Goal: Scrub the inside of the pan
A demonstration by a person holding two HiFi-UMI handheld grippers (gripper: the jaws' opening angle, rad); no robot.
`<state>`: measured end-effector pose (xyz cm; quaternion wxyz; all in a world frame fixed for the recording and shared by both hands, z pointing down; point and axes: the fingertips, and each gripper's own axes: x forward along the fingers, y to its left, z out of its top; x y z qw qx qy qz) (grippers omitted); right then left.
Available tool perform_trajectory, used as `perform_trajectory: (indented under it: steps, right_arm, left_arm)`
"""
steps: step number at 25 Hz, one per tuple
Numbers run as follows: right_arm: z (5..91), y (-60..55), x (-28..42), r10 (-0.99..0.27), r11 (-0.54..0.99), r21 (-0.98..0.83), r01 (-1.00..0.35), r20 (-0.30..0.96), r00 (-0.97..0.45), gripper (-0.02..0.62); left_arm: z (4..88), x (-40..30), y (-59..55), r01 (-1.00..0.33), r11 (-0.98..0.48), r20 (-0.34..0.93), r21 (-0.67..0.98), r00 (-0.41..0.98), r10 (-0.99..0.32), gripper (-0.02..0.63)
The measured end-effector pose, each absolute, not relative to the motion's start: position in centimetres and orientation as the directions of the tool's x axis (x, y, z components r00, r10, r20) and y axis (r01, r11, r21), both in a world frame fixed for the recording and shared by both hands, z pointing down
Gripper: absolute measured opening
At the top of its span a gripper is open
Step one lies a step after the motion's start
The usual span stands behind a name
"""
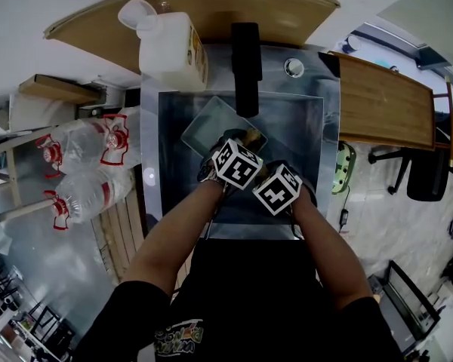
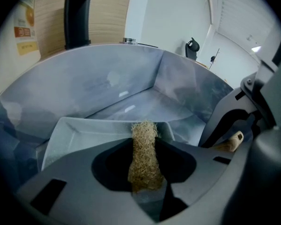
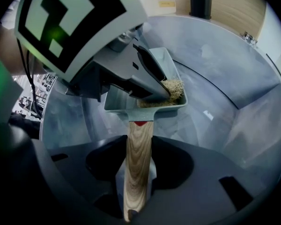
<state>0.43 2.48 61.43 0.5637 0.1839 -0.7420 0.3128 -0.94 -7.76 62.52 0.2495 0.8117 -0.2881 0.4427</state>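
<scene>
Two tools work in the sink [image 3: 225, 78]: the right gripper [image 3: 138, 150] clamps the pan's [image 3: 167, 108] handle [image 3: 137, 172], the left gripper [image 2: 144, 142] pinches a scrubber [image 2: 143, 172] in its corner, so scrubbing seems under way, not finished.

Steep walls of the sink [image 1: 328, 157] closed the working room on every side. The pan [image 1: 211, 127] lay slanted across the sink floor. To its right the floor was bare up to the wall, and a gripper could pass down there. The black faucet [image 1: 246, 66] hung over the back edge, above the far end of the pan, and blocked the way from behind. The left gripper [image 2: 145, 172], clamped on the scrubber [image 2: 144, 139], filled the near part of the pan; the far part was free. The right gripper [image 3: 138, 182], clamped on the wooden handle [image 3: 139, 144], stood just beside it. A white jug [image 1: 172, 51] stood outside the back left corner.
</scene>
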Motion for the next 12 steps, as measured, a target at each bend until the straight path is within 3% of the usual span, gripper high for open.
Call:
perform_trajectory:
  steps: [12]
  right_arm:
    - [61.5, 2.4, 0.4, 0.091, 0.729, -0.271, -0.629, 0.949, -0.303, 0.17]
  left_arm:
    - [62.8, -4.9, -11.4, -0.748, -0.657, 0.871, 0.095, 0.382, -0.308, 0.143]
